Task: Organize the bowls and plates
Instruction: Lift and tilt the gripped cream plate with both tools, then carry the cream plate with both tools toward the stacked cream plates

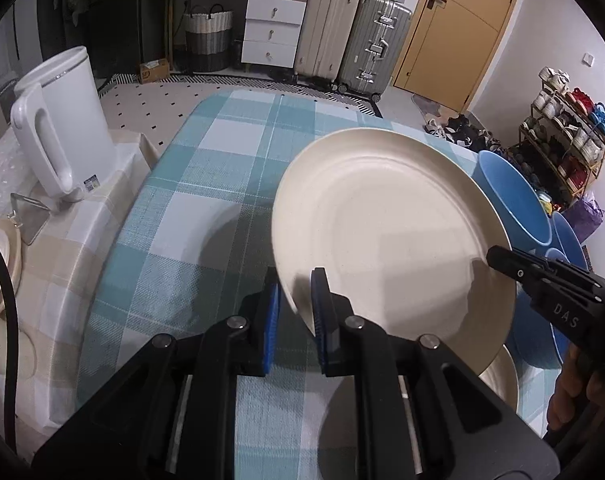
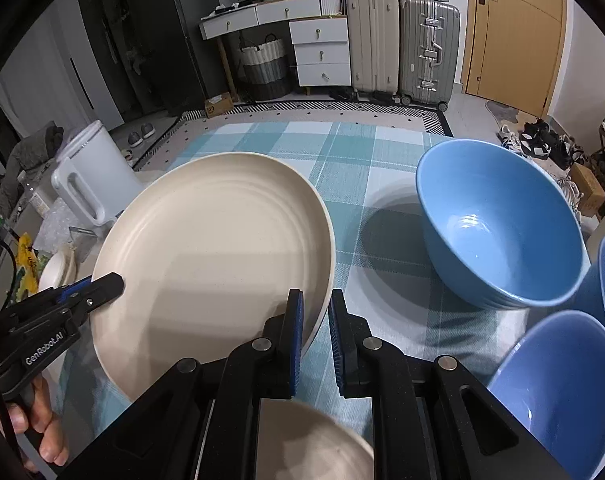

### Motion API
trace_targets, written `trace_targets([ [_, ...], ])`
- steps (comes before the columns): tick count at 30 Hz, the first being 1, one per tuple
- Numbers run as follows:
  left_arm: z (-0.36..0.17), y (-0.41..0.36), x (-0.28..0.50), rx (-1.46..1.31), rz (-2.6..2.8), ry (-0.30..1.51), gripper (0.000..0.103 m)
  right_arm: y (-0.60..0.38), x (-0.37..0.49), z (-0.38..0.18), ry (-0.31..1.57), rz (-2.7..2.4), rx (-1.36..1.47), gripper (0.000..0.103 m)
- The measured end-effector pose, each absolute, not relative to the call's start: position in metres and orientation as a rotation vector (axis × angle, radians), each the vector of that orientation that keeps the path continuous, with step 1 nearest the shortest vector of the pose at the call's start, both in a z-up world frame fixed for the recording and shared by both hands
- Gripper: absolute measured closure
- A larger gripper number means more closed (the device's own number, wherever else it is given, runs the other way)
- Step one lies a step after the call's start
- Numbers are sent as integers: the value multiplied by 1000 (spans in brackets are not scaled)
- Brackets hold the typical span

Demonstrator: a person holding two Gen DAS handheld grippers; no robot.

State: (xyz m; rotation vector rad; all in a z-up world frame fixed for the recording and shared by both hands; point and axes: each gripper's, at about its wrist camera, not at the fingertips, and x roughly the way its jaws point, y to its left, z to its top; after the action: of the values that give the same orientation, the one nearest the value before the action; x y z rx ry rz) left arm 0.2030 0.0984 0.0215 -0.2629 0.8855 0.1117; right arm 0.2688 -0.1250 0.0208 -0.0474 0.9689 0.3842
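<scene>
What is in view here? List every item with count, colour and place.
Large plate: one, cream, lifted above the table, clamped at opposite rims.
Second plate: one, cream, on the table beneath it, partly hidden.
Bowls: at least three, blue, right side of the table.
Tablecloth: one, teal and white check, covering the table.
Kettle: one, white, on a side surface to the left.
Suitcases: two upright, beige and silver, far wall.
Drawer unit: one, white, far wall.
Door: one, yellow-brown.
Left gripper: black, blue pads, shut on the plate's rim.
Right gripper: same, shut on the opposite rim.
</scene>
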Motion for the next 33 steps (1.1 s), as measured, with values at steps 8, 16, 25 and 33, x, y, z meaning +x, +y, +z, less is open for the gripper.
trace_targets([
  [8,40,82,178,-235,100,869,91,-136,243,37,932,389,-29,90],
  [16,51,62,157,-208,81,863,91,-151,222,43,922,390,-14,90],
  [25,50,45,138,-189,73,866,91,-165,199,49,908,395,2,89],
  [33,48,33,114,-172,66,857,91,-177,170,46,901,398,16,89],
])
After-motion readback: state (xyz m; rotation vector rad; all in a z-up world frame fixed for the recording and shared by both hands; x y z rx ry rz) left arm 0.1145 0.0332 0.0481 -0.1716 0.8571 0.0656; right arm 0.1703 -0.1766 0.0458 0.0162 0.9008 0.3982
